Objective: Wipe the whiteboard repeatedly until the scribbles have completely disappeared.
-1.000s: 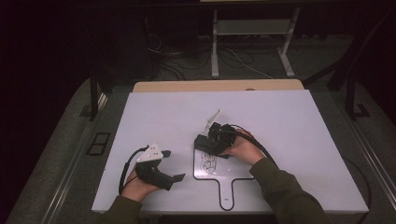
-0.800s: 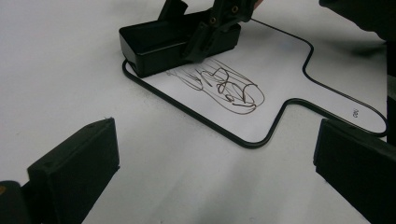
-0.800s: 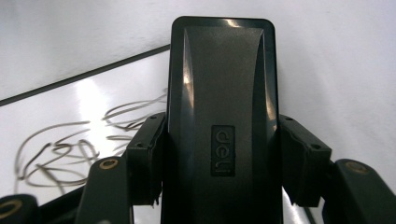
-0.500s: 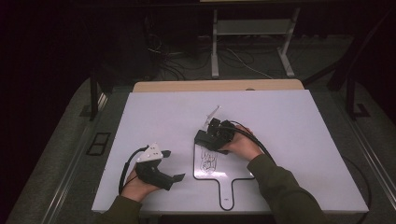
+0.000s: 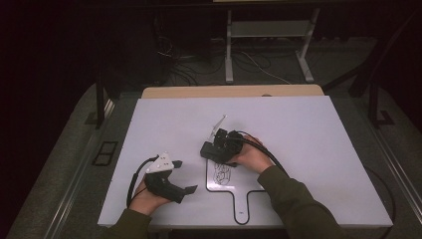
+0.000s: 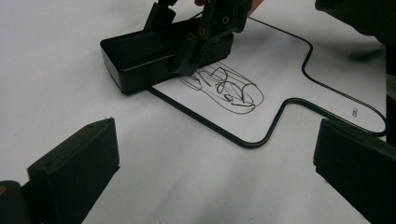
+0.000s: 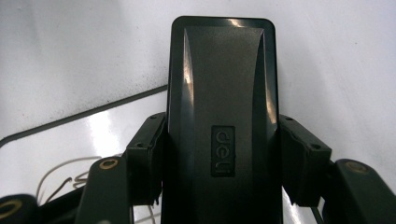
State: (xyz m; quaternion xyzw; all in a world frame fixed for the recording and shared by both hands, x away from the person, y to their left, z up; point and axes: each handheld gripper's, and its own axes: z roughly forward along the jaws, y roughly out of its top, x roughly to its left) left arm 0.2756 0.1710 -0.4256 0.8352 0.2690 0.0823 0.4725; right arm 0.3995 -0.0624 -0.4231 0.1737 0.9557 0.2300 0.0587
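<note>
A small white board (image 5: 234,185) with a black rim and a handle lies near the table's front edge, with a dark scribble (image 5: 222,172) on it. My right gripper (image 5: 223,145) is shut on a black eraser block (image 5: 208,151), which rests at the board's far edge just above the scribble. In the right gripper view the eraser (image 7: 222,93) fills the space between both pads of the right gripper (image 7: 222,156). My left gripper (image 5: 183,176) rests on the table left of the board, open and empty. Its view shows the eraser (image 6: 135,56), the scribble (image 6: 229,86) and the board (image 6: 289,70) ahead.
The white table (image 5: 308,129) has bare room to the right and at the back. A wooden strip (image 5: 234,91) runs along its far edge. Cables and metal stand legs (image 5: 229,59) are on the dark floor beyond.
My right gripper has shifted slightly to the left with the eraser along the board's far edge. The left gripper has stayed where it was.
</note>
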